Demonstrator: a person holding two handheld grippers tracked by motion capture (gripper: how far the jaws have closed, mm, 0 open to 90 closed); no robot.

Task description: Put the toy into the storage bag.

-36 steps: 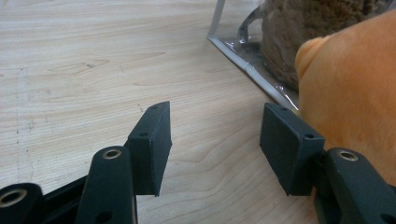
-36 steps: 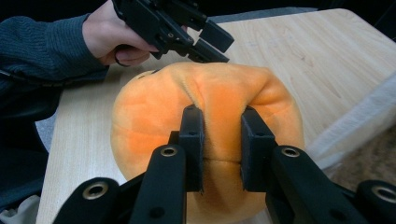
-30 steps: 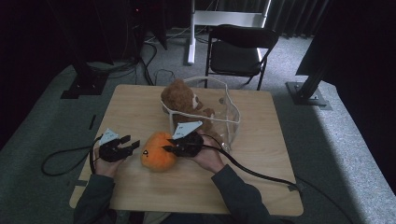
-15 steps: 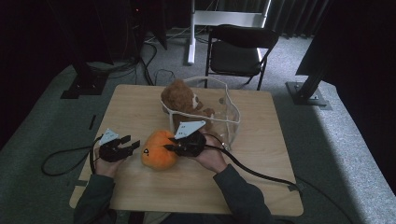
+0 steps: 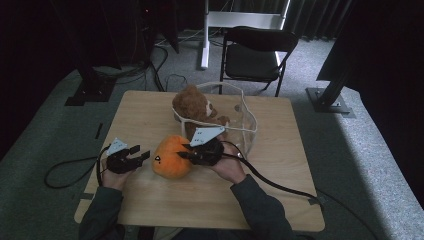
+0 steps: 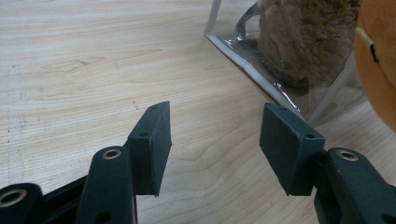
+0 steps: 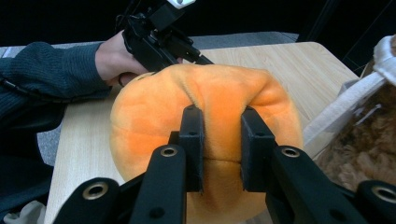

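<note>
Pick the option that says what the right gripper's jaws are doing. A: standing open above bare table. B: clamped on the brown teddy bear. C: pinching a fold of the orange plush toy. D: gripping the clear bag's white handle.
C: in the right gripper view, the right gripper has both jaws pressed into the orange plush toy, with a ridge of its fabric squeezed up between them.

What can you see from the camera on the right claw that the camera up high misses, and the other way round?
The right gripper view shows, close up, the right claw pinching a fold of the orange plush toy. The high view takes in the whole table, the black chair behind it, and the teddy bear sitting in the clear bag. Both show the orange toy, the bear, the bag and the left claw with its jaws apart.
</note>
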